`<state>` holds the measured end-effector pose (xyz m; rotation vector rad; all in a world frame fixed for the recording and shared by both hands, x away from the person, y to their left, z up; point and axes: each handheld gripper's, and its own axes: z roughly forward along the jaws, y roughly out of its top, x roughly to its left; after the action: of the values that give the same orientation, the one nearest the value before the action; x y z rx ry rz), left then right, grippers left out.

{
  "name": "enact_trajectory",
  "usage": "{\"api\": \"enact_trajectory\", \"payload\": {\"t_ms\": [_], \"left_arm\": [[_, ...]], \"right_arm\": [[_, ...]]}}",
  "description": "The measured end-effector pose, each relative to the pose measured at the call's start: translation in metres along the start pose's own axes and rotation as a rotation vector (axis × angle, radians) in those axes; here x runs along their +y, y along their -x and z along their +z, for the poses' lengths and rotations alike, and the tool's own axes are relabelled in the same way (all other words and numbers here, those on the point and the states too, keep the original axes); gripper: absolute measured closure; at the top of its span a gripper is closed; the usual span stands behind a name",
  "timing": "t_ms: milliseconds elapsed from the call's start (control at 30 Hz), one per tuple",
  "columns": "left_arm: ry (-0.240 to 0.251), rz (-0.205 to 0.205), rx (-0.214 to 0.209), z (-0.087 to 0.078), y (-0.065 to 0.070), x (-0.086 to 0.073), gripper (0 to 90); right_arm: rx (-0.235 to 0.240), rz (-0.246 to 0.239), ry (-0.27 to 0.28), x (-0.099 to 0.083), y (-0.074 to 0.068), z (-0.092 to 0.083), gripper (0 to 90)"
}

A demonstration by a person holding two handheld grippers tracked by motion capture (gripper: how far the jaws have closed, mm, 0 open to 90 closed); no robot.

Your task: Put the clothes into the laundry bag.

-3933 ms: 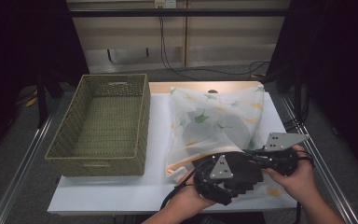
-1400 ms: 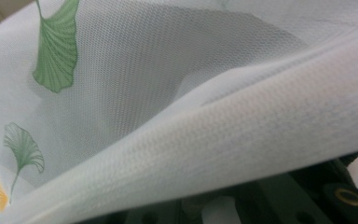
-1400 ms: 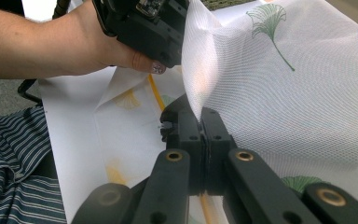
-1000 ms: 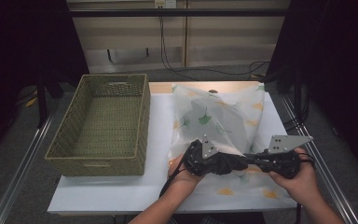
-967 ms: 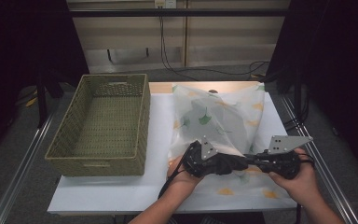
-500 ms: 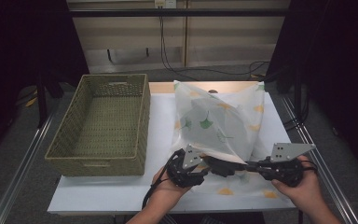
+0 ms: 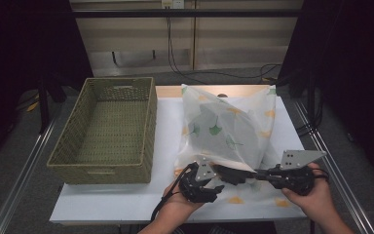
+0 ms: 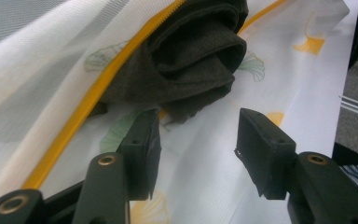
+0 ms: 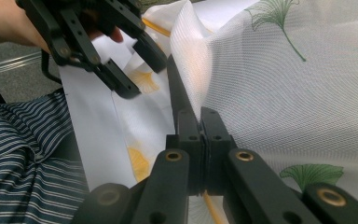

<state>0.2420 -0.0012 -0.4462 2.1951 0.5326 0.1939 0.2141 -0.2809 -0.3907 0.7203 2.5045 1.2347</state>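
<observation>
White and evenly lit, the table carries a woven basket at its left and a mesh laundry bag printed with ginkgo leaves at its right, the two near each other but apart. At the bag's near edge, the right gripper has its fingers pressed together on the mesh beside the yellow zipper, lifting that edge. The left gripper hovers at the bag's mouth, its fingers spread and just having been opening, with nothing pressed between them. A rolled dark garment lies in the opening, just beyond the left fingers.
</observation>
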Motion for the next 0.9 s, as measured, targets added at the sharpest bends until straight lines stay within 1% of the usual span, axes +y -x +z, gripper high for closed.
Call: {"api": "enact_trajectory", "payload": {"t_ms": [33, 67, 100, 133, 167, 200, 233, 267, 300, 333, 367, 400, 433, 467, 500, 533, 567, 600, 633, 667, 700, 733, 767, 800, 833, 867, 900], "left_arm": [[0.006, -0.001, 0.001, 0.003, 0.002, 0.002, 48.6], [0.025, 0.006, -0.01, 0.005, 0.003, 0.002, 49.4], [0.01, 0.027, -0.019, 0.006, 0.006, 0.004, 51.7], [0.014, 0.044, -0.029, 0.008, 0.009, 0.005, 54.4], [-0.006, 0.073, -0.052, 0.01, 0.011, 0.006, 57.2], [-0.003, 0.065, -0.066, 0.014, 0.014, 0.007, 60.2], [-0.029, 0.078, -0.074, 0.017, 0.015, 0.008, 65.1], [-0.005, 0.068, -0.079, 0.022, 0.018, 0.007, 68.2], [-0.03, 0.088, -0.081, 0.023, 0.019, 0.009, 70.8], [-0.029, 0.078, -0.084, 0.026, 0.02, 0.01, 73.5], [-0.041, 0.091, -0.09, 0.028, 0.02, 0.011, 75.7], [-0.027, 0.085, -0.101, 0.031, 0.021, 0.012, 78.1], [-0.037, 0.098, -0.108, 0.033, 0.022, 0.013, 80.8], [-0.022, 0.097, -0.118, 0.038, 0.023, 0.014, 82.2], [-0.043, 0.111, -0.117, 0.04, 0.023, 0.016, 83.2], [-0.045, 0.118, -0.112, 0.043, 0.023, 0.017, 83.9], [-0.05, 0.097, -0.11, 0.046, 0.023, 0.019, 84.2], [-0.03, 0.099, -0.11, 0.049, 0.021, 0.019, 84.3], [-0.029, 0.091, -0.105, 0.05, 0.02, 0.02, 84.8], [-0.037, 0.097, -0.094, 0.051, 0.019, 0.022, 85.1], [-0.018, 0.093, -0.09, 0.054, 0.018, 0.021, 85.4], [-0.031, 0.101, -0.083, 0.053, 0.017, 0.022, 85.4], [-0.011, 0.098, -0.078, 0.055, 0.015, 0.021, 85.4], [-0.01, 0.088, -0.076, 0.056, 0.012, 0.021, 85.4], [0.002, 0.075, -0.072, 0.057, 0.01, 0.02, 86.1], [0.012, 0.075, -0.058, 0.058, 0.008, 0.02, 86.5], [0.036, 0.066, -0.046, 0.059, 0.008, 0.02, 87.5]], "right_arm": [[-0.003, 0.0, 0.0, 0.0, 0.0, 0.0, 89.3], [0.002, 0.0, 0.0, 0.0, 0.0, 0.0, 89.3], [0.002, 0.001, 0.001, 0.0, 0.0, 0.001, 89.3], [0.002, -0.001, 0.001, 0.0, 0.001, 0.001, 89.3], [0.001, 0.001, 0.002, 0.0, 0.001, 0.001, 89.3], [0.002, 0.001, 0.003, 0.0, 0.001, 0.001, 89.2], [0.002, 0.0, 0.005, 0.0, 0.001, 0.001, 89.2], [0.001, -0.001, 0.005, 0.001, 0.001, 0.001, 89.2], [-0.001, -0.004, 0.004, 0.001, 0.001, 0.0, 89.3], [0.002, -0.002, 0.007, 0.002, 0.001, 0.0, 89.3], [0.002, -0.001, 0.006, 0.002, 0.001, 0.0, 89.3], [0.003, -0.002, 0.004, 0.002, 0.001, 0.001, 89.3], [0.001, -0.002, 0.001, 0.001, 0.001, 0.001, 89.3], [0.003, -0.002, 0.0, 0.001, 0.001, 0.001, 89.3], [0.004, -0.001, 0.001, 0.001, 0.001, 0.001, 89.3], [0.005, 0.0, 0.002, 0.001, 0.002, 0.001, 89.3], [0.006, 0.0, 0.002, 0.001, 0.002, 0.001, 89.3], [0.003, 0.0, 0.004, 0.001, 0.002, 0.001, 89.3], [0.002, 0.001, 0.005, 0.001, 0.001, 0.001, 89.3], [0.0, 0.002, 0.008, 0.001, 0.002, 0.001, 89.3], [0.004, 0.002, 0.008, 0.001, 0.002, 0.001, 89.3], [0.003, 0.003, 0.008, 0.001, 0.002, 0.001, 89.3], [0.002, 0.004, 0.009, 0.001, 0.002, 0.001, 89.3], [-0.002, 0.004, 0.008, 0.0, 0.002, 0.0, 89.3], [0.004, 0.005, 0.008, 0.0, 0.003, 0.0, 89.3], [0.006, 0.009, 0.008, 0.0, 0.003, 0.0, 89.3], [0.002, 0.01, 0.008, 0.0, 0.003, 0.001, 89.3]]}}
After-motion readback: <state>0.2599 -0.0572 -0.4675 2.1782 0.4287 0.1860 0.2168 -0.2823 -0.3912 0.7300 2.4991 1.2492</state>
